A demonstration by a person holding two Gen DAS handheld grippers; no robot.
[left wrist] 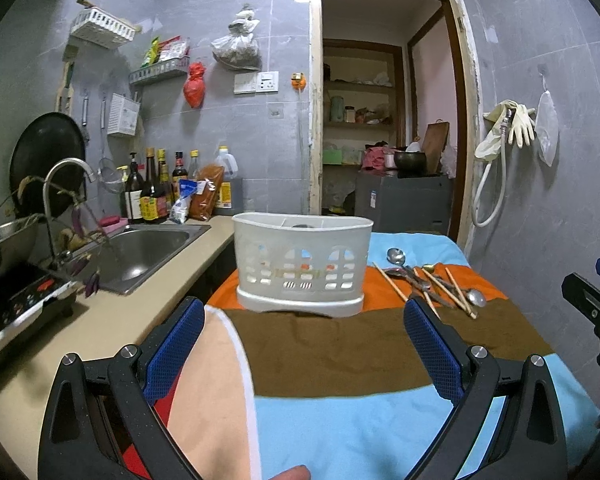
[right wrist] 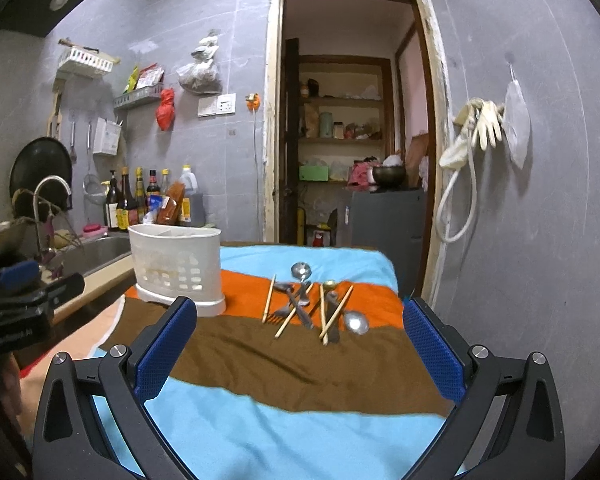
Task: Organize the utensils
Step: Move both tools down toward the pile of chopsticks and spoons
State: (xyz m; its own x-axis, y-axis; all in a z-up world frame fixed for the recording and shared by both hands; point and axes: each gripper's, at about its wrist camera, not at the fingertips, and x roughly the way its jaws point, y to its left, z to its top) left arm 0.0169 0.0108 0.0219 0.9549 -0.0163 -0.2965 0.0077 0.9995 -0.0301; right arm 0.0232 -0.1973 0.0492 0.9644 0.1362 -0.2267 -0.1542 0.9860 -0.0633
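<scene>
- Left wrist view: the left gripper (left wrist: 304,344) is seen spread wide with nothing between its 2 blue pads, aimed at the white utensil holder (left wrist: 302,268) standing upright on the orange stripe of the striped cloth (left wrist: 340,420). It is probably positioned to steady the holder.
- To the right of the holder, the utensil pile (left wrist: 432,280) of spoons, chopsticks and a fork is left loose on the cloth.
- Right wrist view: the right gripper (right wrist: 300,344) is likewise held wide open and empty, pointed at the pile just beyond it, presumably so that 1 piece can be taken first. Nothing is judged sorted yet.
</scene>
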